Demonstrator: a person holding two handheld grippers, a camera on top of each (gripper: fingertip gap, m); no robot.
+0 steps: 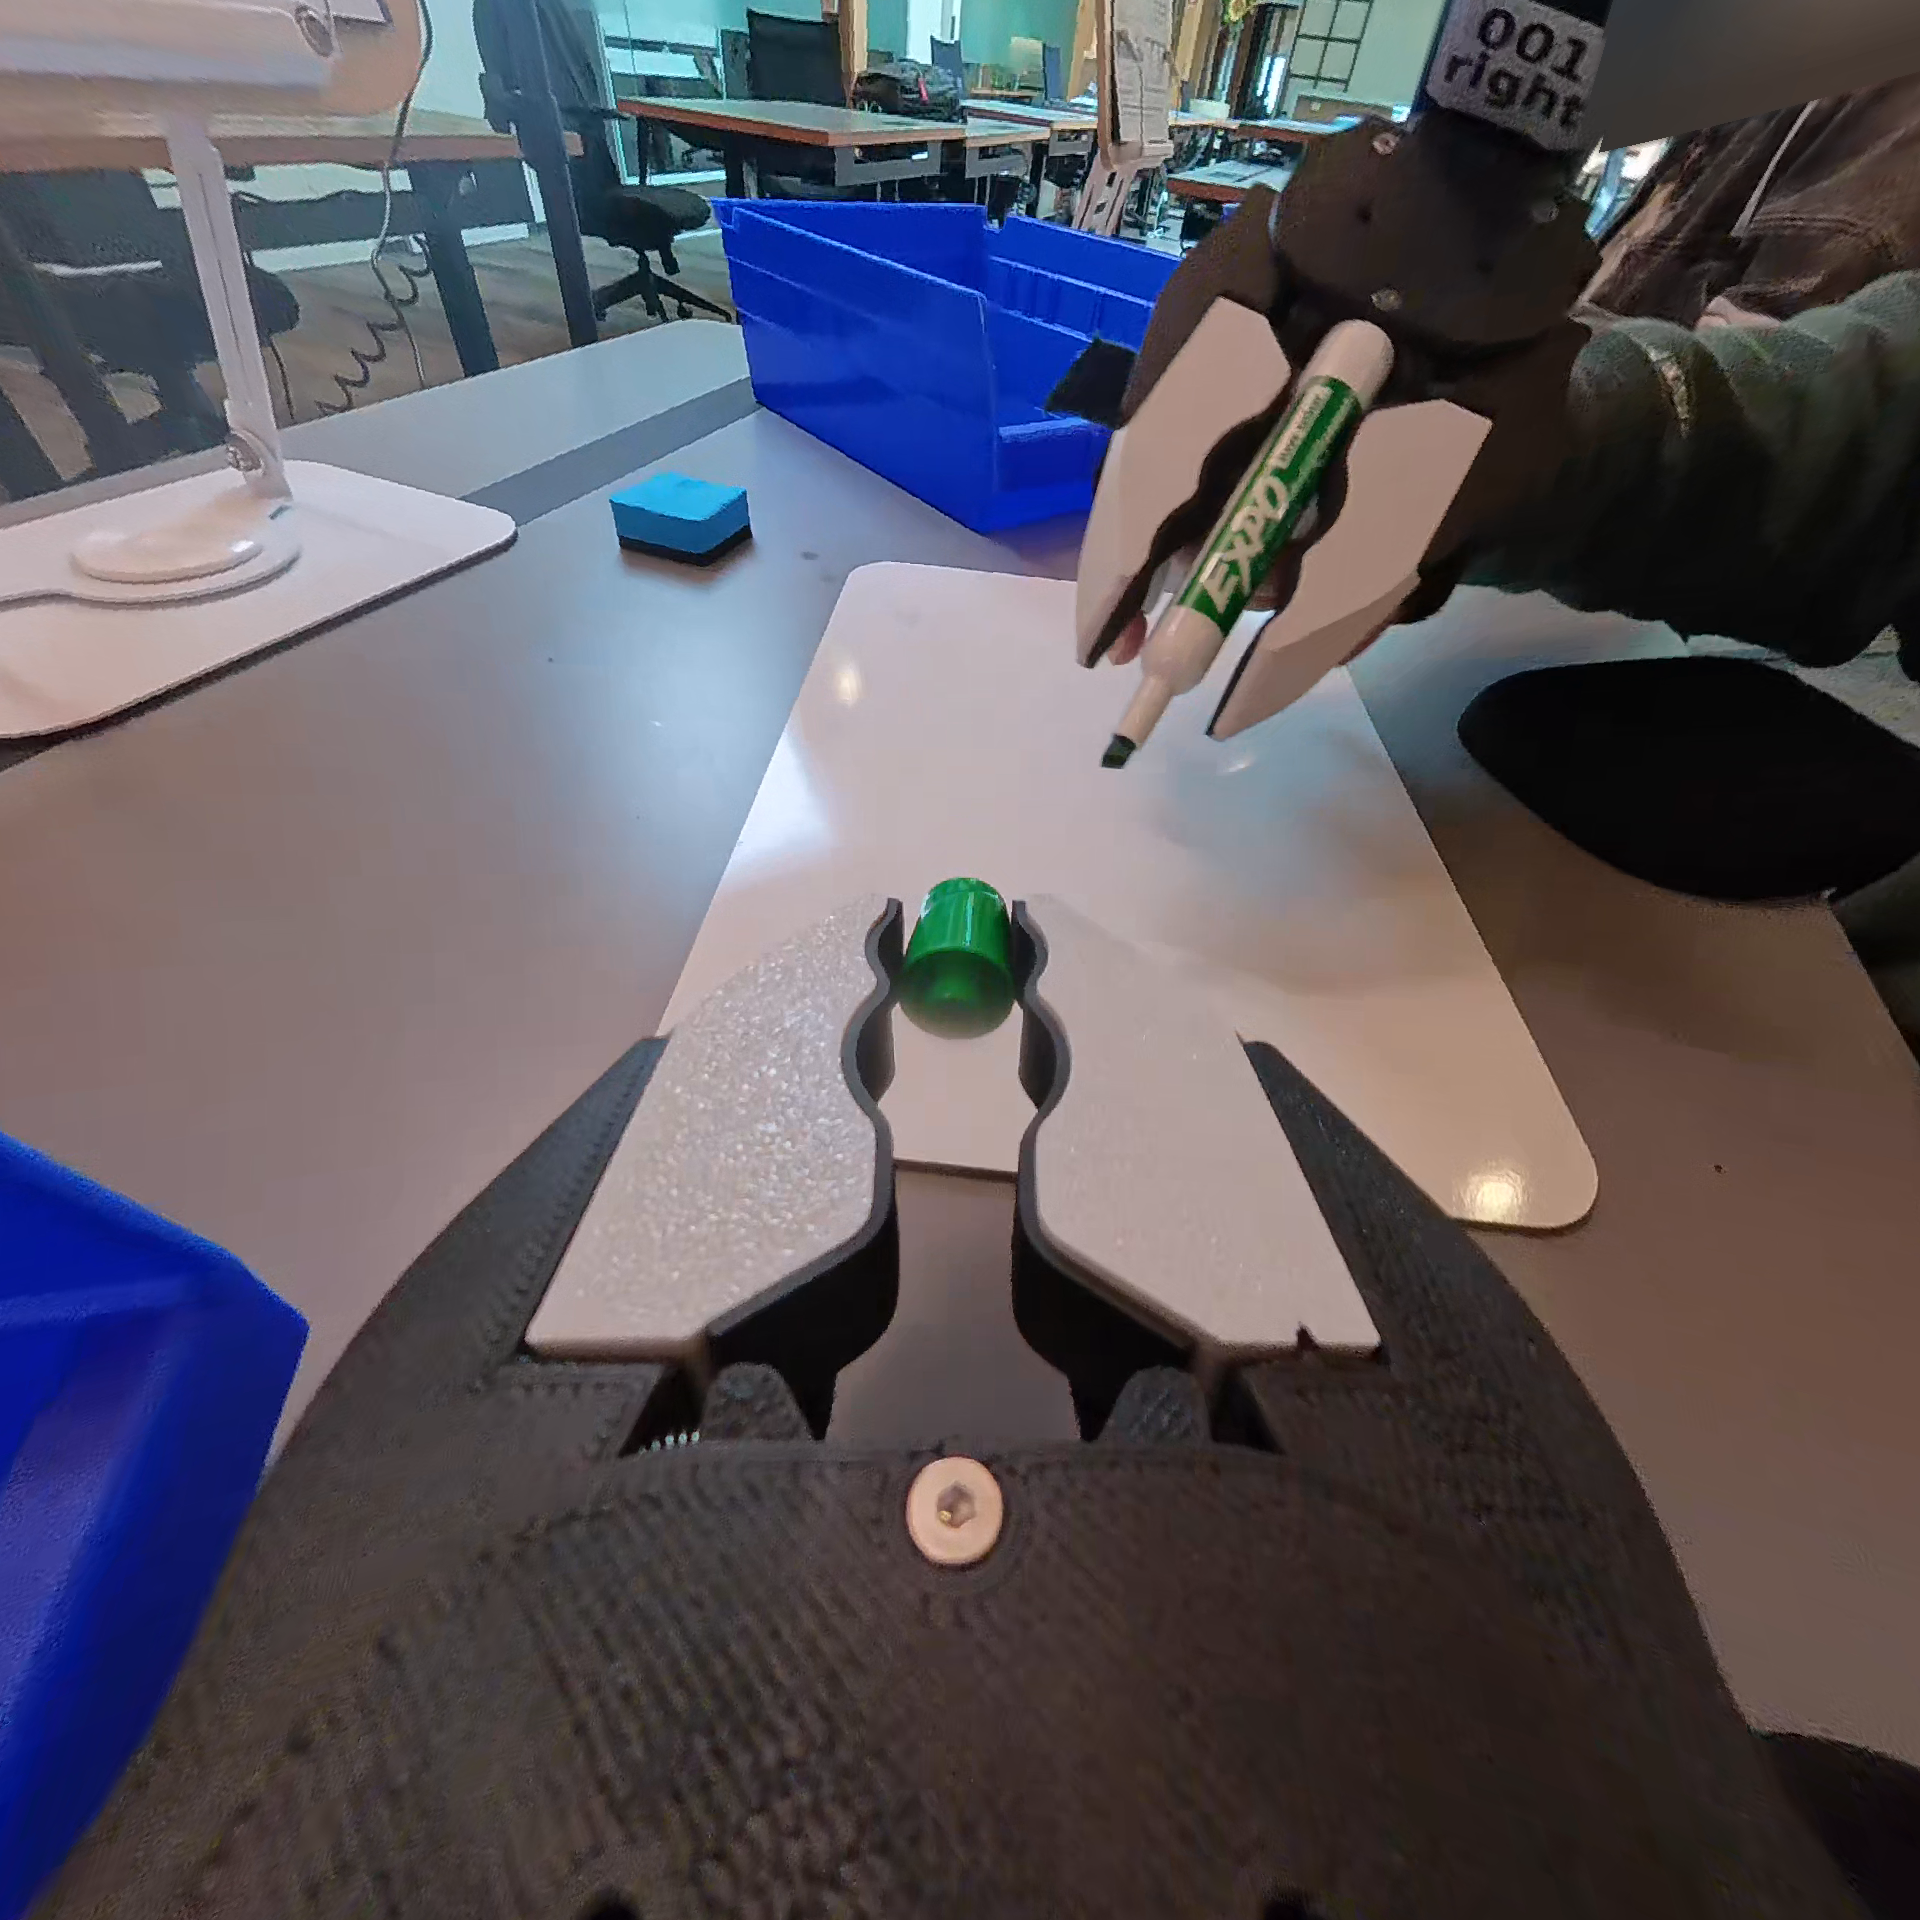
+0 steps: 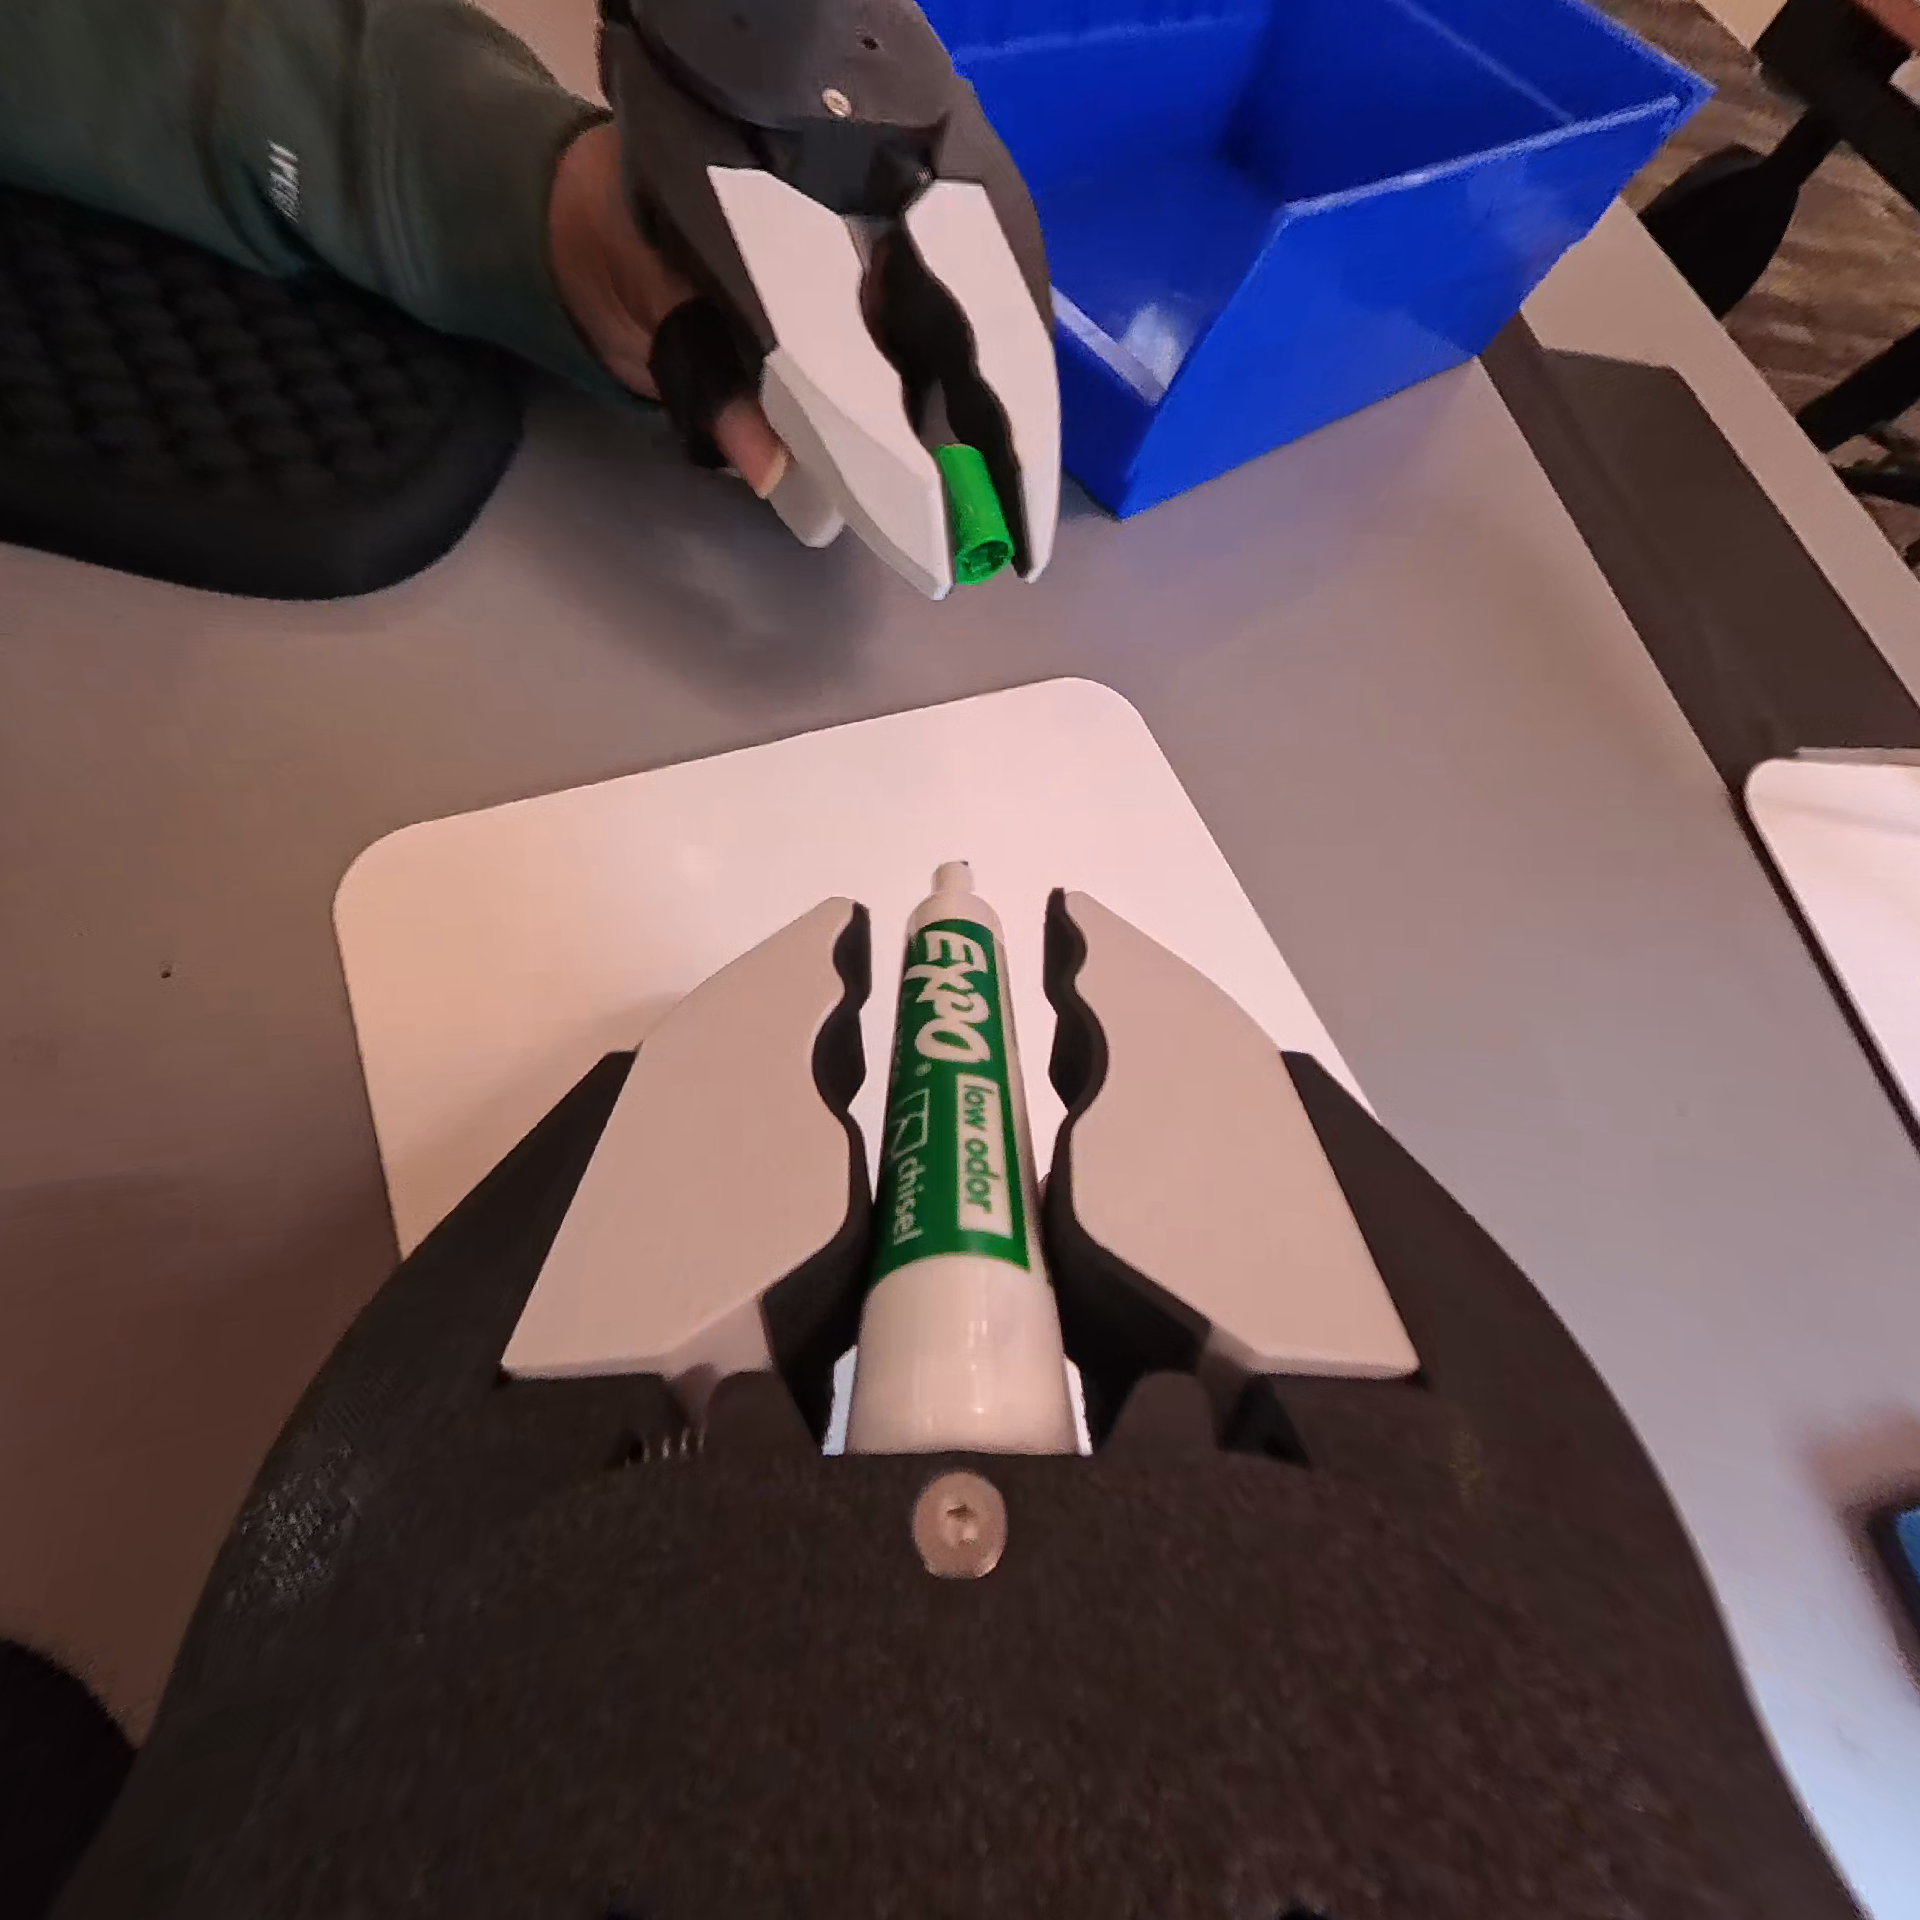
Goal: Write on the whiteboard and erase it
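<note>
A small white whiteboard point(image 1: 1132, 894) lies flat on the grey table; it also shows in the right wrist view point(image 2: 623, 883). Its surface is blank. My left gripper point(image 1: 956, 925) is shut on a green marker cap point(image 1: 956, 971), held just over the board's near end; the same gripper point(image 2: 987, 566) and cap point(image 2: 975, 520) show in the right wrist view. My right gripper point(image 2: 951, 914) is shut on an uncapped green and white marker point(image 2: 951, 1143). In the left wrist view this gripper point(image 1: 1153, 696) holds the marker point(image 1: 1242, 530) tilted, its tip just above the board's far part.
A blue and black eraser point(image 1: 681, 516) sits on the table left of the board's far end. A blue bin point(image 1: 935, 343) stands behind it, another blue bin point(image 1: 114, 1403) at near left. A white lamp base point(image 1: 187, 540) stands at far left. A person's sleeve point(image 1: 1745, 468) is on the right. Spacing between my two grippers at the tips: around 9 cm.
</note>
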